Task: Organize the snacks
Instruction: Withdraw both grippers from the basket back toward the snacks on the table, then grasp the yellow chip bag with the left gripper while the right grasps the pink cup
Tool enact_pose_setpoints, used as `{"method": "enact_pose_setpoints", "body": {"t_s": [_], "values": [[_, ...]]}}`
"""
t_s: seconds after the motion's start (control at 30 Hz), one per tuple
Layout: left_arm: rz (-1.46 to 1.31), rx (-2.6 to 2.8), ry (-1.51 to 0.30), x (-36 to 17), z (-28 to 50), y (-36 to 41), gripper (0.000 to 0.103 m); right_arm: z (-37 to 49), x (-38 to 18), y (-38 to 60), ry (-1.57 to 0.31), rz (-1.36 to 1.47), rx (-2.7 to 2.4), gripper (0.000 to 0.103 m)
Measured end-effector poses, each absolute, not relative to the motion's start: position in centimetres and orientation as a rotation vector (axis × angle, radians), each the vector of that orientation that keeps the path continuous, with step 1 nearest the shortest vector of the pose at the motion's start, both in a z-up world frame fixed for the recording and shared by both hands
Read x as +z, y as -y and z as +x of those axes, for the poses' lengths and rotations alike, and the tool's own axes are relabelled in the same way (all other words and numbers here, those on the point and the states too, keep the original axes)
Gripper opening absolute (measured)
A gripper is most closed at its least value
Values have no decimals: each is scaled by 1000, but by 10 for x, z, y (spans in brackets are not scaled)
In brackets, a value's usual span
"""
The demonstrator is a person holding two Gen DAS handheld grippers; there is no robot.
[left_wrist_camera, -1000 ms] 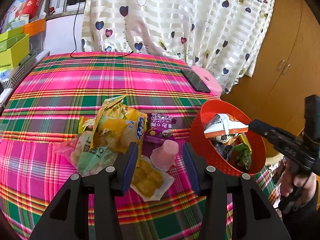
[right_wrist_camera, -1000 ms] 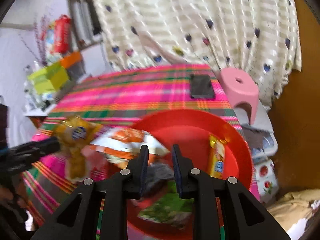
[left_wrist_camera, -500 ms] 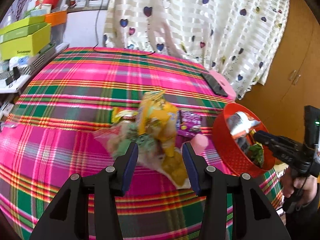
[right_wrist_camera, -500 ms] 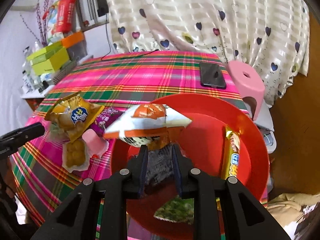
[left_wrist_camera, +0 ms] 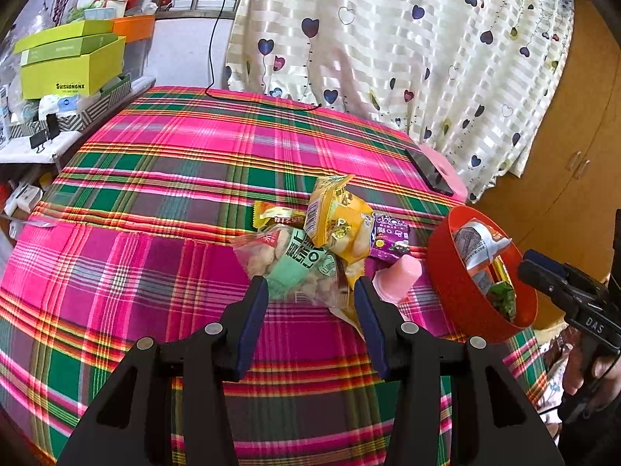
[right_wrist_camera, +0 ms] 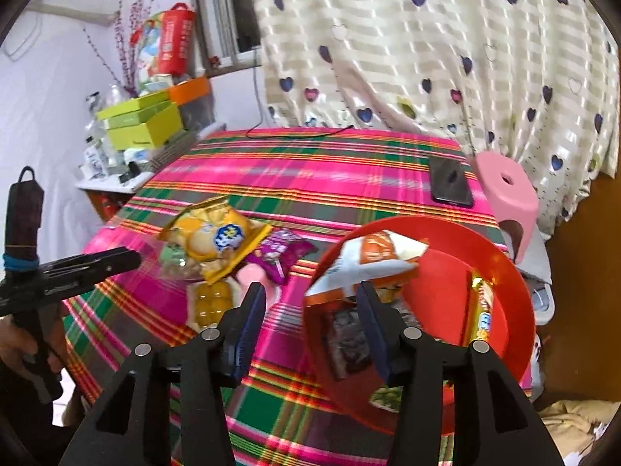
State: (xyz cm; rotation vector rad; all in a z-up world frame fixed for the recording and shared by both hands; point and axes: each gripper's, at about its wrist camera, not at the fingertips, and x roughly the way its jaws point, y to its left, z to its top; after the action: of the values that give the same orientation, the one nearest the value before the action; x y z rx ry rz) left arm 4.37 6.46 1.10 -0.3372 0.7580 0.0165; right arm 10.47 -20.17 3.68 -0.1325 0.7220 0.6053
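Right gripper point(right_wrist_camera: 310, 303) jaws opening, dark packet point(right_wrist_camera: 345, 338) behind them blurred.

The left gripper point(left_wrist_camera: 310, 295) pointed down and forward, its jaws parted and pressing on nothing. The right gripper point(right_wrist_camera: 310, 299) tilted down likewise, its jaws opening with nothing clamped between them. A hand point(left_wrist_camera: 594, 372) gripped the right gripper's handle.

A lived-in room at home.
Heart-print curtain point(left_wrist_camera: 407, 50) across the top, plaid cloth on the desk point(left_wrist_camera: 186, 155), pink plastic stool point(right_wrist_camera: 508, 190) right, wooden wardrobe point(left_wrist_camera: 574, 147) beyond.
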Motion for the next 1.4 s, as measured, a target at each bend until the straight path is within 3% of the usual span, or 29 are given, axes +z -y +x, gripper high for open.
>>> {"method": "enact_pose_setpoints", "body": {"t_s": [0.6,1.13,1.4], "values": [[-310,-28,-750,14,59,-63,53,95,33,167,-739,-169,692,50],[-245,-131,-771,6,123,-55,68,107,21,155,-767,-180,720,50],[-215,-141,-820,-11,145,-46,70,115,14,153,-785,-176,726,50]]}}
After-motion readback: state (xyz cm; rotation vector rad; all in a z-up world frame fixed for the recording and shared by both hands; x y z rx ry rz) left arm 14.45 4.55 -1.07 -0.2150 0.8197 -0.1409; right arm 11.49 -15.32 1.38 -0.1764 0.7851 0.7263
